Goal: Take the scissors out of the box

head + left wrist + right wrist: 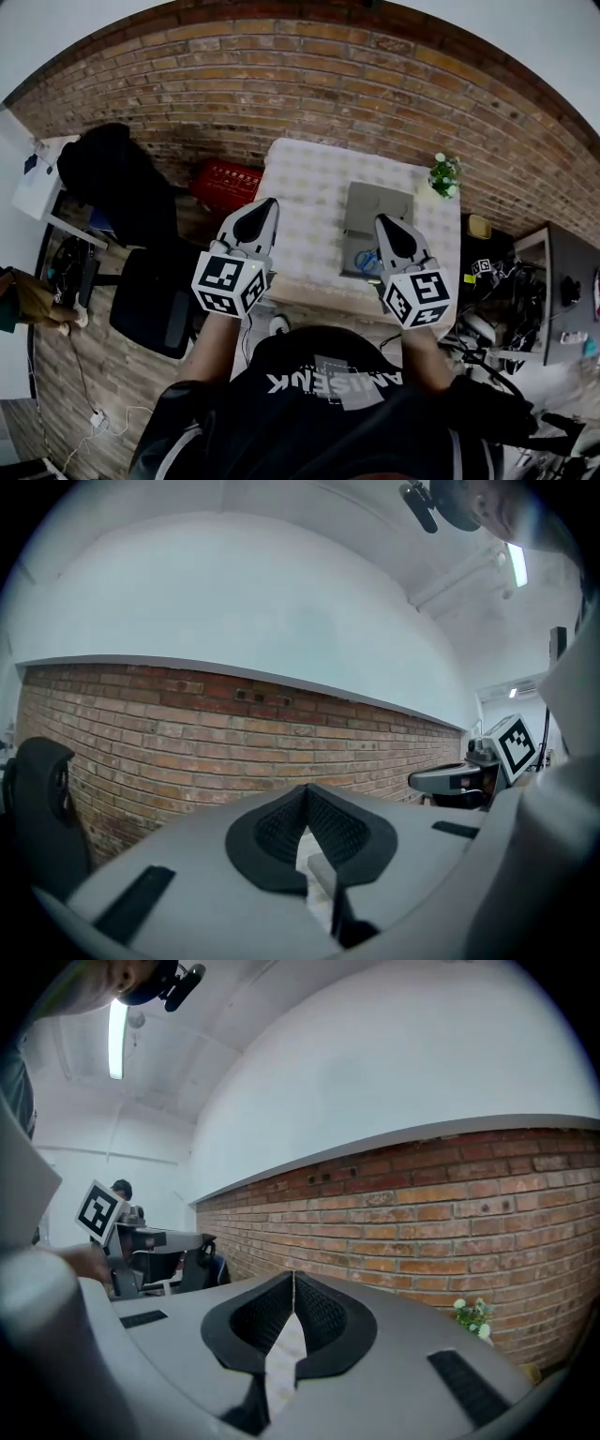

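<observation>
Both claws are sitting fully closed right now. The left claw (pixel 266 206) is showing its dark pads pressed together at the tip with nothing between them, and the right claw (pixel 385 223) is doing the same, tips meeting and just the tablecloth peeking through the gap lower down. So nobody's holding anything.

Task-wise, I'd say this is basically at the start. The grey box (pixel 377 208) is sitting on the checkered table (pixel 309 187), toward its right side, and it's looking open with the lid tipped back. The blue-handled thing in its near part looks like the scissors (pixel 365 261), though it's tiny from the head view, so I'm not swearing to it. They're lying inside the box, untouched. Everything's left to do: opening a claw, reaching in, pinching, lifting out.

Pose: the person is holding both hands out in front of the chest, claws aiming roughly level toward the brick wall (pixel 309 84), marker cubes facing up at the head camera. The left one is hanging near the table's near-left edge, well apart from the box. The right one is hovering right by the box's near-right corner, so my guess is that's the one going in.
</observation>
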Demonstrator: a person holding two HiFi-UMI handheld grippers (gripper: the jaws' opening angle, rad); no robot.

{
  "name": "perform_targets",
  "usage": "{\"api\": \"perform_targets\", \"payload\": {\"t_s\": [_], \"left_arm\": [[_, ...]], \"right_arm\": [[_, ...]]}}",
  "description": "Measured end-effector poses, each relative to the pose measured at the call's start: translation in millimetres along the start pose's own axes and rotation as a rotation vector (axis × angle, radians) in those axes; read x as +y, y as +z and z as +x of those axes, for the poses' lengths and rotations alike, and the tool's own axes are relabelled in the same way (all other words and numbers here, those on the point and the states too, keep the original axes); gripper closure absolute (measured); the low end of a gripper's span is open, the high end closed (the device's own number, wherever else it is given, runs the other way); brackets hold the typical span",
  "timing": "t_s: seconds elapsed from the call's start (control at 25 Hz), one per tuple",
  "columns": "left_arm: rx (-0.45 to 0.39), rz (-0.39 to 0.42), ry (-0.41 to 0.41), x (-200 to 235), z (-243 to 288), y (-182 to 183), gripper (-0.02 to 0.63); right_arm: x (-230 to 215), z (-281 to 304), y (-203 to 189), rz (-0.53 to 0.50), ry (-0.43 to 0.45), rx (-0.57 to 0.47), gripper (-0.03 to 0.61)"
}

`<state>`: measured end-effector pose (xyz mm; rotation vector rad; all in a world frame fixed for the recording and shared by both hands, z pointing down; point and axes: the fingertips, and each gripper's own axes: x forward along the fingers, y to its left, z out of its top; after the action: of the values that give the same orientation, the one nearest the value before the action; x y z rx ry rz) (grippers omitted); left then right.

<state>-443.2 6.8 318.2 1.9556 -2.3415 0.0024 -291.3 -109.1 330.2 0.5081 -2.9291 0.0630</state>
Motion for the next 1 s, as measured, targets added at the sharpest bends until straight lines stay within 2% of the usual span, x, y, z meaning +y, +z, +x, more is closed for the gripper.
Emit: {"api": "perform_targets", "payload": {"t_s": [0.52,0.72,1.0], "left_arm": [[0.020,-0.001,-0.184,5,37,-9,0.601],[0.005,-0.033,-0.262,3,48,-11,0.601],[0.027,-0.016,-0.373,-6,55,-21,0.601]], "right_arm": [[-13,-10,-10,0.060,-0.189,0.020,0.537],[-15,-22,-9,0.065,-0.274,0.023,0.537],[-6,-36,-19,0.084,-0.364,0.035,0.537]]}}
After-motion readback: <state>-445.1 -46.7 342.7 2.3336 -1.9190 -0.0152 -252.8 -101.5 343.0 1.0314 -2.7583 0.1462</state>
